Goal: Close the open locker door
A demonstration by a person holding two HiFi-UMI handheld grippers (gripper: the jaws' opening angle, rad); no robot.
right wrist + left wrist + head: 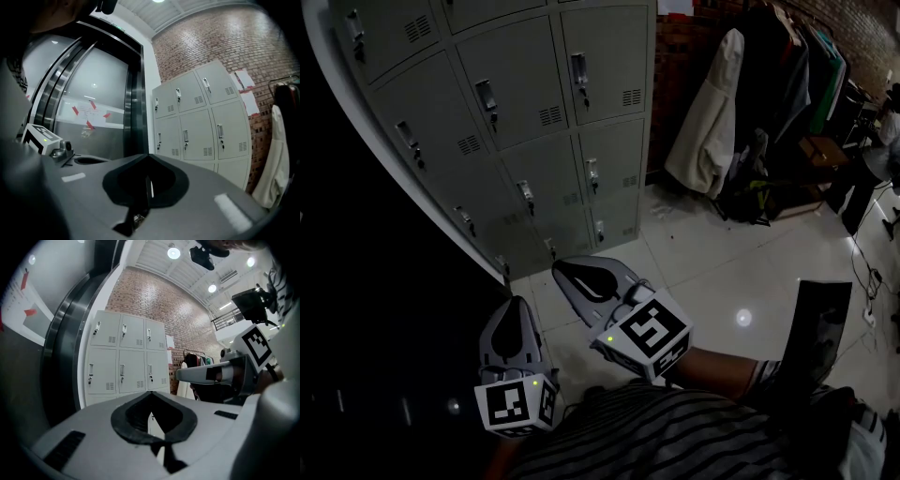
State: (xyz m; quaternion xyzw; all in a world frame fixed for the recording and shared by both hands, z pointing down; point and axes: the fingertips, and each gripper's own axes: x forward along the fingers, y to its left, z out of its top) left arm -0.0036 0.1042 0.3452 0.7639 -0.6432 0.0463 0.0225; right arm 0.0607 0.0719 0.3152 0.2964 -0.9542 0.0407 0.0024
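Locker door standing open: none to be found in any view. Locker bank [534, 141] up ahead and a little to the left of both grippers, well apart from them, upright on the tiled floor [722, 272] against a brick wall [154, 305]. Every visible front flush and shut, each door's long axis vertical, each handle [96, 327] near the left edge, so hinges probably on the right. Counted in the left gripper view: three columns, two full rows, six whole doors, six handles, plus the top of a lower row cut off by the gripper body. Two grippers; one pale coat [708, 112] hanging to the right of the bank. Left gripper [517, 306] held low and close to the striped shirt [675, 441], tips pressed together, nothing between them. Right gripper [565, 272] held further forward, likewise closed to a point and empty; judged the nearer of the two to the foot of the bank. Task either already done or aimed at a door outside these frames; cannot tell. For any such door: a push with closed tips on the handle edge, back toward the bank.
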